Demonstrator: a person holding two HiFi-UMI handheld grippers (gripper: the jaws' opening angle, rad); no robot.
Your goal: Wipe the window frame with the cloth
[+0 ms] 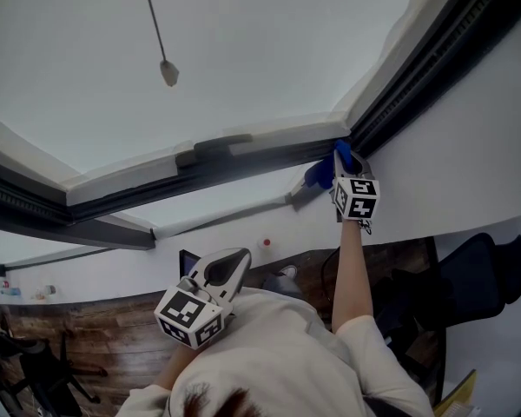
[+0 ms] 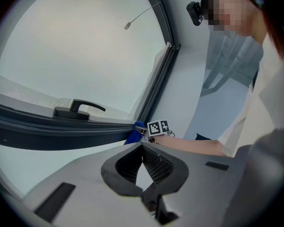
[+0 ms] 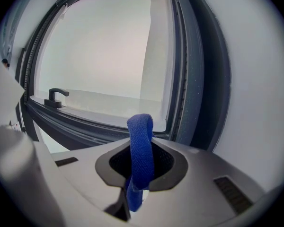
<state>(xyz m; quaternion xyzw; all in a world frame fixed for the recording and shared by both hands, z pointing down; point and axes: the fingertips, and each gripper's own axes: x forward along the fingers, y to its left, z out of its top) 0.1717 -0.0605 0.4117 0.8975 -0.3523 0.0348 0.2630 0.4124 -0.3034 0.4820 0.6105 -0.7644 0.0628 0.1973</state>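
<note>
Cloth (image 3: 140, 143), blue and folded into a strip, is being squeezed by the right tongs (image 3: 141, 161), which are being clamped on it. One end is sticking up out of the tongs and the other end is hanging down below them. The cloth is being held up at the corner of the dark window frame (image 1: 269, 153), where the bottom bar is being met by the side bar. The right tongs are being lifted there on a bare arm (image 1: 352, 268) that is being stretched out straight. The left tongs (image 2: 143, 147) are being pressed together with nothing between them. They are being held low, near the person's chest, well apart from the frame. A dark handle (image 2: 78, 110) is being shown on the bottom bar, away from the cloth. A thin cord (image 1: 156, 24) is being seen hanging in front of the glass.
</note>
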